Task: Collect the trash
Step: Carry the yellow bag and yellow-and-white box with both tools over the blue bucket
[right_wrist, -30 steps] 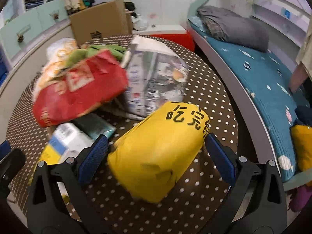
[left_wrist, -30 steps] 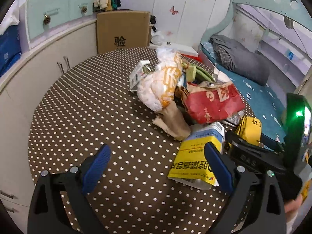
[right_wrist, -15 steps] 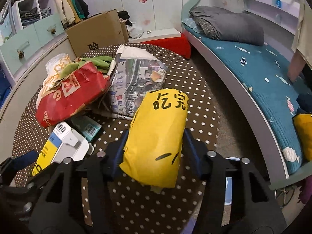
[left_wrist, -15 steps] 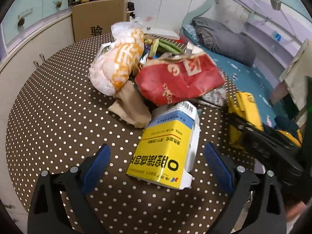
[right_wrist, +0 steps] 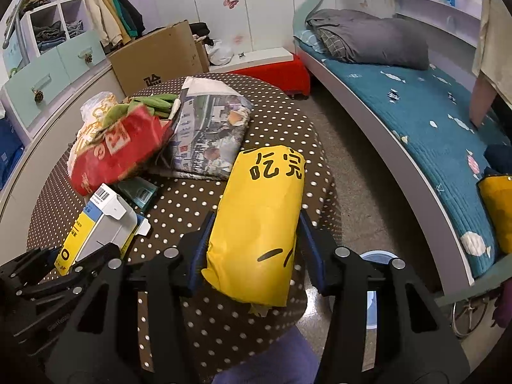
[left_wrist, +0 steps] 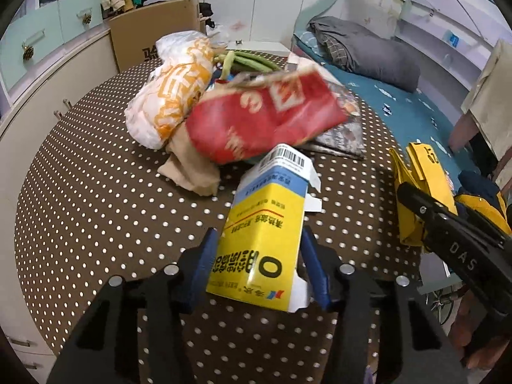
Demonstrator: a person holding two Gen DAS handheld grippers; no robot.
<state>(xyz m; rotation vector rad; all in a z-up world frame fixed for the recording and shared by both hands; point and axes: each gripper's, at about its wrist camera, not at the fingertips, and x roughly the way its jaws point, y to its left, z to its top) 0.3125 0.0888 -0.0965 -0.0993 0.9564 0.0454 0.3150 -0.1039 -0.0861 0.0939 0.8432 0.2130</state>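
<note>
My left gripper (left_wrist: 259, 265) is shut on a yellow and blue carton (left_wrist: 262, 233), holding its near end over the dotted round table (left_wrist: 80, 198). The carton also shows in the right wrist view (right_wrist: 96, 224). My right gripper (right_wrist: 254, 256) is shut on a yellow paper bag (right_wrist: 262, 220) with black characters, lifted above the table's right edge; the bag also shows in the left wrist view (left_wrist: 419, 185). More trash lies on the table: a red bag (left_wrist: 265, 118), a white and orange plastic bag (left_wrist: 172, 89), a newspaper (right_wrist: 208, 134), a beige rag (left_wrist: 188, 163).
A cardboard box (right_wrist: 156, 54) stands behind the table. A bed with a blue cover (right_wrist: 432, 121) runs along the right. Cabinets (left_wrist: 41, 73) line the left. A round blue and white thing (right_wrist: 374, 288) sits on the floor under my right gripper.
My left gripper moved forward and shut on the yellow and blue carton. My right gripper shut on the yellow bag and lifted it back toward the table's edge.
</note>
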